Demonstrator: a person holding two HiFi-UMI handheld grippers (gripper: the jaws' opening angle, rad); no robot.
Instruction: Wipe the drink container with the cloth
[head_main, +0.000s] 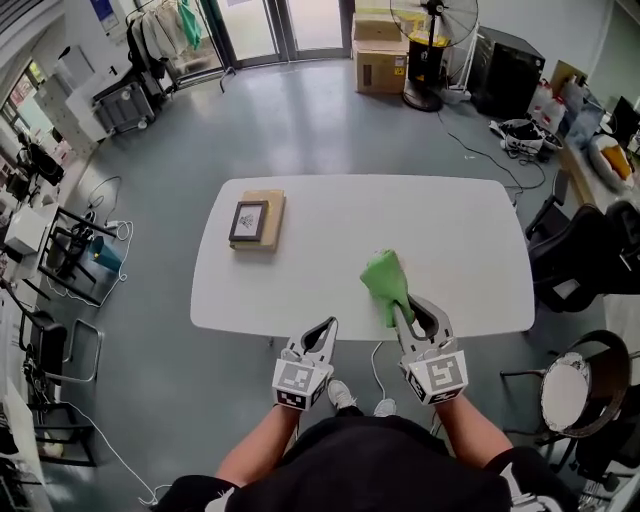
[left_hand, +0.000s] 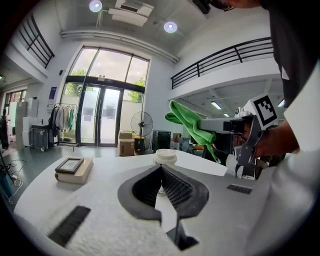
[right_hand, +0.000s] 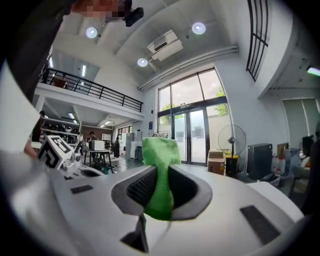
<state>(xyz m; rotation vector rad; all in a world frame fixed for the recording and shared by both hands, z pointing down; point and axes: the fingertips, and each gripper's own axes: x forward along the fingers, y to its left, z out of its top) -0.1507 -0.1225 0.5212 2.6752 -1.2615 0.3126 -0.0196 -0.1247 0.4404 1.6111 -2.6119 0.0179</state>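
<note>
While clamping cloth (head_main: 384, 282) in right tongs (head_main: 404, 310) above near edge of worktop (head_main: 460, 240), has not begun wiping. Holds left tongs (head_main: 325, 326) closed, empty, pointed at container (left_hand: 165, 156), just beyond their tips. Next, likely: steady container, carry cloth left onto it. Mind near edge; plenty of bare room farther in.

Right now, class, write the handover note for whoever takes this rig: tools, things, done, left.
Left tool: shut, empty, by the white table's near edge.
Right tool: shut on the green cloth, raised over the table.
Drink container: only its white top shows, just beyond the left tool, unheld.
Done: cloth gripped.
Left: steady the container, wipe it.
</note>
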